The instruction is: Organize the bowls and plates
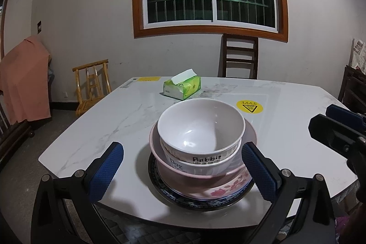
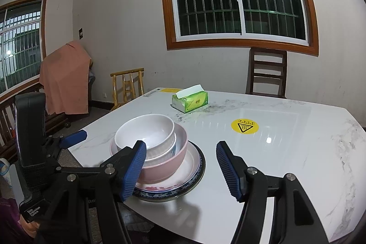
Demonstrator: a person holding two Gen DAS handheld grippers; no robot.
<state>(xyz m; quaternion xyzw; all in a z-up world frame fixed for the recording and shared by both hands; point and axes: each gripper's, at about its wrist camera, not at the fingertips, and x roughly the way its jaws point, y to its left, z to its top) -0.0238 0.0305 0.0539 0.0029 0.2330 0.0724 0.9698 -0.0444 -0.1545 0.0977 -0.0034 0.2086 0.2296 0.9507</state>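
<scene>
Left wrist view: the left gripper (image 1: pixel 183 166) hangs at the near edge of the marble table (image 1: pixel 91 120), jaws spread wide, blue pads either side of the stack and touching none of it.
Stack, left view: the top white bowl (image 1: pixel 201 127) sits in a second white bowl (image 1: pixel 205 162), that one in a pink bowl (image 1: pixel 183 172), all on a floral plate (image 1: pixel 219 191) over a dark blue-rimmed plate (image 1: pixel 201 204).
Far end: a green tissue pack (image 1: pixel 183 87) stands well apart, with a yellow warning sticker (image 1: pixel 249 106) between it and the right side.
Right wrist view: the right gripper (image 2: pixel 180 173) has its jaws apart and empty, aimed at bare tabletop just right of the stack.
Stack, right view: bowls nested upright and plates flat beneath them, near the table's front-left corner.
Step in hand: by the look of it the stacking is done and both tools are idle.
Next move: if anything remains, it is probably shifting the whole pile, which calls for a grip low on the plate rims, since the bowls sit loose and could slide.
</scene>
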